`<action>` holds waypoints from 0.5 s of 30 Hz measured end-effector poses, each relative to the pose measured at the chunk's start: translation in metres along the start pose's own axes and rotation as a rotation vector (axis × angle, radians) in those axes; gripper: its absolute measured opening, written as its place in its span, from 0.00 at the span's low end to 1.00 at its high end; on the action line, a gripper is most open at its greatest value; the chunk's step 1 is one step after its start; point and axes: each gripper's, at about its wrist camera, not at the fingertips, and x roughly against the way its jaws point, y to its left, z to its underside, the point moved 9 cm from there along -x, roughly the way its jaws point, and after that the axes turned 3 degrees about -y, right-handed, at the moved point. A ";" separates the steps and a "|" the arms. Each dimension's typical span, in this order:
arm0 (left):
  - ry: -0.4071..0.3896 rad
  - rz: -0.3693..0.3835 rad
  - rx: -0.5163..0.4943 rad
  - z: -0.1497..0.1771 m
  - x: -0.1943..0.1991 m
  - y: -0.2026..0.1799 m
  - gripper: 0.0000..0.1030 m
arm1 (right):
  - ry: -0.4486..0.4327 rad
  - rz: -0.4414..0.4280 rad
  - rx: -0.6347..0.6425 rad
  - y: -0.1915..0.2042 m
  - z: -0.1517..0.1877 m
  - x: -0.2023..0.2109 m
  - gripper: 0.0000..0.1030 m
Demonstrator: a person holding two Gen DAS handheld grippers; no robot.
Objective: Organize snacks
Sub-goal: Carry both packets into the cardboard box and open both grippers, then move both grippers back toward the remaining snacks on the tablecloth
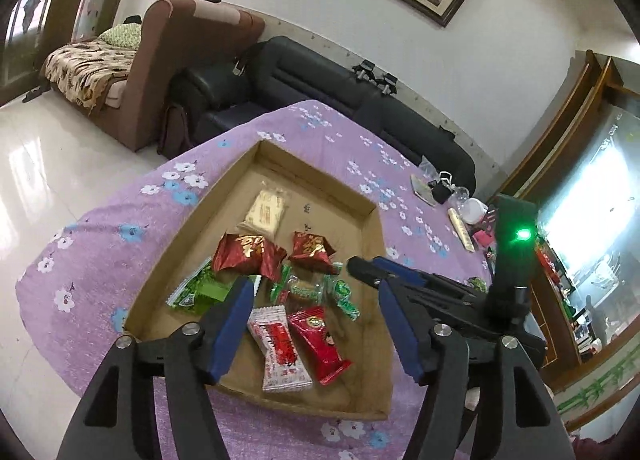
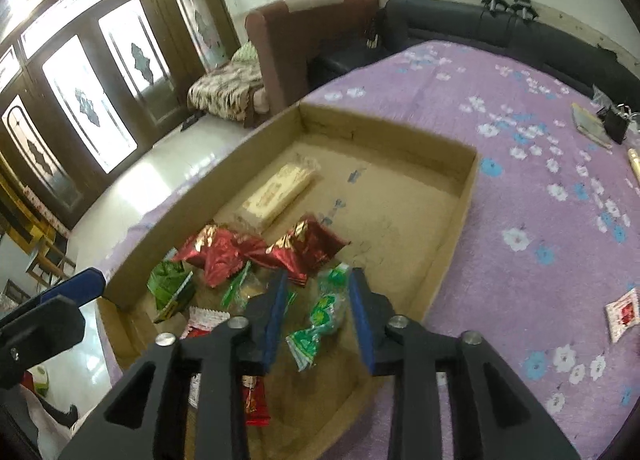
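A shallow cardboard box (image 1: 372, 228) (image 2: 460, 200) lies on the purple flowered cloth. In it are a beige packet (image 1: 264, 214), two red foil packets (image 1: 244, 256), green wrapped sweets (image 1: 200, 292), a white-and-red packet (image 1: 280, 344) and a red packet (image 1: 320, 340). My left gripper (image 1: 314, 286) hangs open above the near packets, holding nothing. My right gripper (image 2: 319, 276) stands narrowly open at the box's near right. A green sweet (image 2: 324, 312) lies between its fingers, and the pads do not press it. One white-and-red packet (image 2: 622, 312) lies outside on the cloth.
Small items crowd the table's far right: a black clip (image 2: 614, 122), a flat pack (image 2: 588, 122), a clear bottle (image 1: 464, 196). A black sofa (image 1: 320, 72) and a brown couch (image 1: 168, 60) stand behind the table. Shiny floor (image 1: 60, 164) lies to the left.
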 end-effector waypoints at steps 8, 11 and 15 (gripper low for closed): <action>0.008 0.034 -0.018 0.005 0.002 -0.013 0.68 | -0.108 0.032 -0.101 -0.033 -0.002 0.049 0.40; 0.006 0.041 -0.016 0.005 0.003 -0.014 0.68 | -0.137 0.049 -0.139 -0.044 0.006 0.066 0.44; 0.008 0.053 -0.004 0.006 0.004 -0.015 0.68 | -0.135 0.075 -0.172 -0.053 0.027 0.078 0.47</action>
